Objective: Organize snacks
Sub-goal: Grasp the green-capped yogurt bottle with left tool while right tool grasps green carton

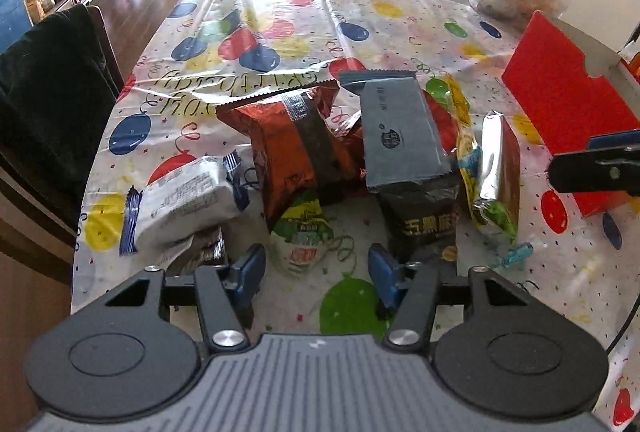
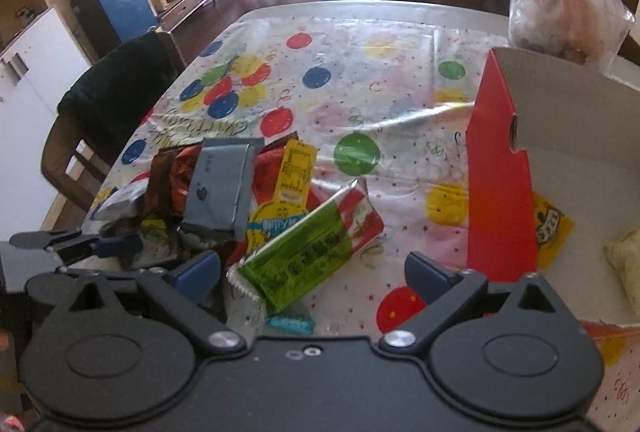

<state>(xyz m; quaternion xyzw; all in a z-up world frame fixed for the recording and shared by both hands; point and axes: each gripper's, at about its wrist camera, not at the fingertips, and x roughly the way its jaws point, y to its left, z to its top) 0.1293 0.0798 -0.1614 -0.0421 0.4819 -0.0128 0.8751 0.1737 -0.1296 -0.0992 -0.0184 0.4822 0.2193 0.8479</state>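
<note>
On the balloon-print tablecloth lay one red box and one clear plastic bag. The loose snack pile counted at least eight wrapped packets (some overlapped, so the tally is uncertain). Two packets were inside the box. There were two grippers.

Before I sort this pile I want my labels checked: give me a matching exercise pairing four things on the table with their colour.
Things:
1. flat packet lying on top of the pile
2. box wall
3. long packet nearest the right gripper
4. crinkled foil packet

Colours:
A. green
B. grey
C. reddish brown
D. red

Pairs: 1-B, 2-D, 3-A, 4-C
</note>
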